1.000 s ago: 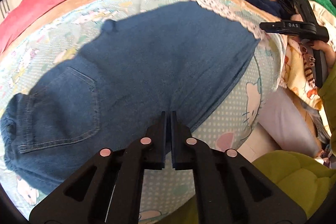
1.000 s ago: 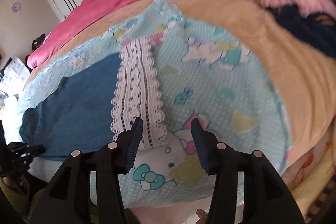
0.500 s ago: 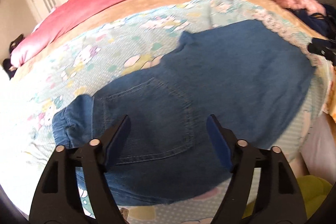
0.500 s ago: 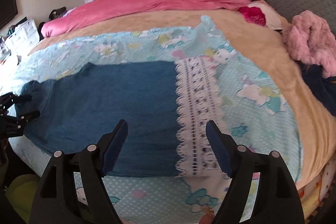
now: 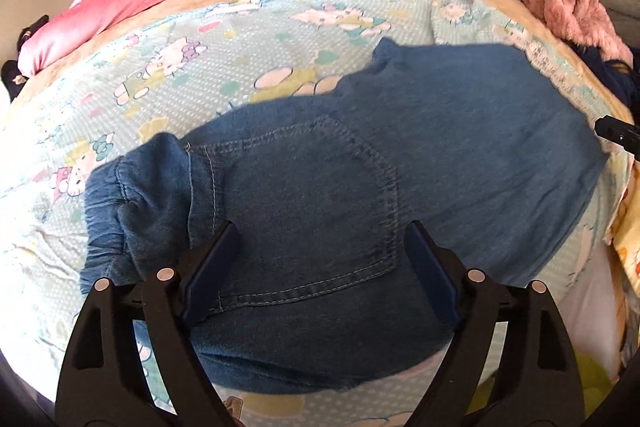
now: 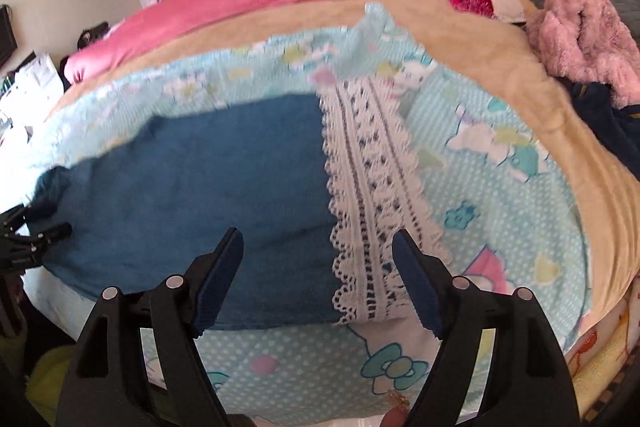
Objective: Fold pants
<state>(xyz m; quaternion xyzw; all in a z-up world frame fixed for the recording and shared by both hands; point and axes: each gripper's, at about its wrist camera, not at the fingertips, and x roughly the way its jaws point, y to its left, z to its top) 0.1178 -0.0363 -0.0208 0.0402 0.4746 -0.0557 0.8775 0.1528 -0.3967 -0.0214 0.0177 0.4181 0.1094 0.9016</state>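
Both grippers have let go and swung back over the bed since a second ago, the left gripper (image 5: 320,259) and right gripper (image 6: 318,267) now gaping wide with nothing between their jaws, hovering above the denim pants (image 5: 420,163) lying flat on the cartoon-print blanket (image 5: 168,75).

Black claws (image 5: 322,247) with blue pads, seemingly silver rivets.
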